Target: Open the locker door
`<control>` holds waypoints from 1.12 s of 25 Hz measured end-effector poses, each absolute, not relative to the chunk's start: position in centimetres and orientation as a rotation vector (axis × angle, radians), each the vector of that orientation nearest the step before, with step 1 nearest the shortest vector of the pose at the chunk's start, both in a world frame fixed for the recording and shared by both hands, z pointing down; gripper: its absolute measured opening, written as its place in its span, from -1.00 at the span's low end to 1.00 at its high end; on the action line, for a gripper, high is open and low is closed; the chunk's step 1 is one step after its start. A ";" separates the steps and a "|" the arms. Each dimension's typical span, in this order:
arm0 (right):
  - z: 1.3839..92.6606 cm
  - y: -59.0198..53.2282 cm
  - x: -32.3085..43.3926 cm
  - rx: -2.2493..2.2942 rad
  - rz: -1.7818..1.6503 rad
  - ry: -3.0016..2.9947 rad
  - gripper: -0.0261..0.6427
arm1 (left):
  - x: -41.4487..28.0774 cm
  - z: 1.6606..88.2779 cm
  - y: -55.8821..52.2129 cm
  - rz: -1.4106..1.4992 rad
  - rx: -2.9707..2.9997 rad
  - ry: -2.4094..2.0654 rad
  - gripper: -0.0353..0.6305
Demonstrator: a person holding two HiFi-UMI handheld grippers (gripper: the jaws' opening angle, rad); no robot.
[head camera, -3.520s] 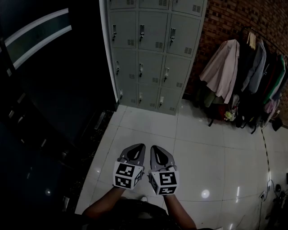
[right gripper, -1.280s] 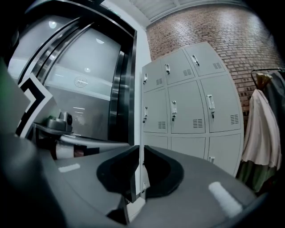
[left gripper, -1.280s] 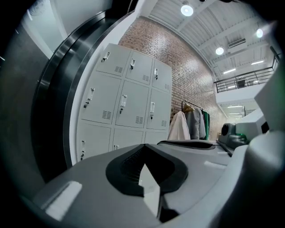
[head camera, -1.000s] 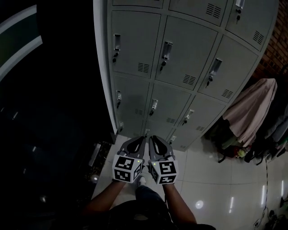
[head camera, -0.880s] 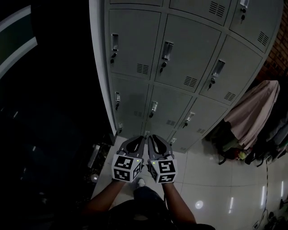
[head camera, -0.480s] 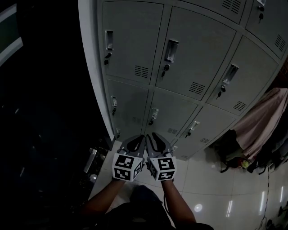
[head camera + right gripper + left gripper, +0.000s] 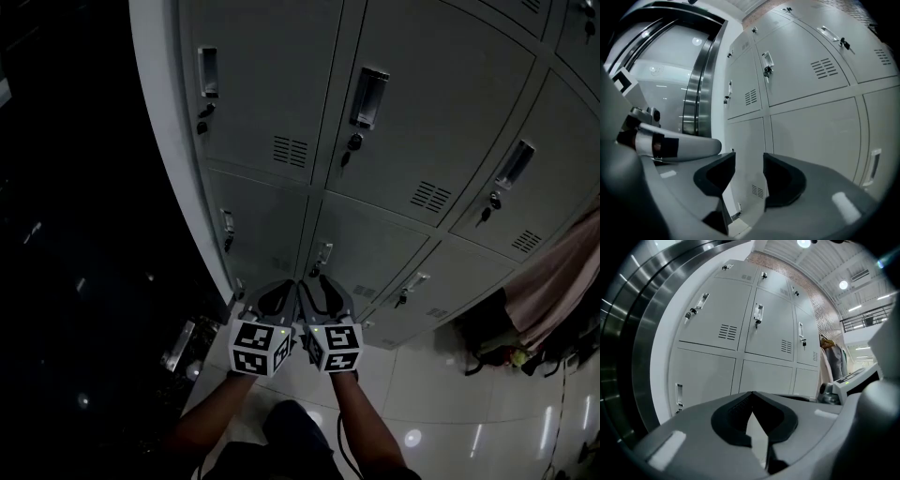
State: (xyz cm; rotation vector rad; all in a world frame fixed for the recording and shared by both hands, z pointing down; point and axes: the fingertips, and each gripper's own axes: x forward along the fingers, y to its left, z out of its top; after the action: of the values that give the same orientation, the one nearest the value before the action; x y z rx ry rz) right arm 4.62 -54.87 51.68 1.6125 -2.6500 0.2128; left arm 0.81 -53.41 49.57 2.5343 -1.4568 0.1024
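A bank of grey locker doors (image 7: 422,141) fills the head view, each with a recessed handle (image 7: 367,98) and a key lock under it. All the doors I see stand closed. Both grippers are held side by side low in front of the lockers, touching nothing. My left gripper (image 7: 284,292) is shut, its tips meeting (image 7: 750,393) with nothing between them. My right gripper (image 7: 317,289) is opening; its jaws (image 7: 749,161) stand apart with only the locker front showing through the gap. In the right gripper view a handle (image 7: 767,61) shows up and ahead.
A dark glass wall with a steel pillar (image 7: 642,357) borders the lockers on the left. Coats (image 7: 562,281) hang at the right edge over a glossy tiled floor (image 7: 431,412). The person's arms and legs show below the grippers.
The lockers have grown much larger in the head view as both grippers came closer to them. The coats have slid out toward the right edge.
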 end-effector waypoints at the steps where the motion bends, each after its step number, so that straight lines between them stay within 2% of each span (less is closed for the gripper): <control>1: 52.4 -55.7 4.7 1.618 0.218 -2.650 -0.43 | 0.7 50.1 -54.2 0.102 2.532 -1.465 -0.88; 16: 58.8 -65.3 4.8 1.673 0.246 -2.643 -0.08 | -0.6 55.4 -61.8 0.065 2.496 -1.514 -0.88; 28: 60.0 -67.6 4.6 1.735 0.250 -2.593 -0.04 | -1.5 56.7 -62.1 0.099 2.469 -1.516 -0.88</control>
State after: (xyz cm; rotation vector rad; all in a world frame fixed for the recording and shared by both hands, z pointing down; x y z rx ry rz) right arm 4.63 -67.61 60.05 1.7349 -2.5930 0.2500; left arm -1.46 -62.14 56.69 2.4687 -1.5163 0.0990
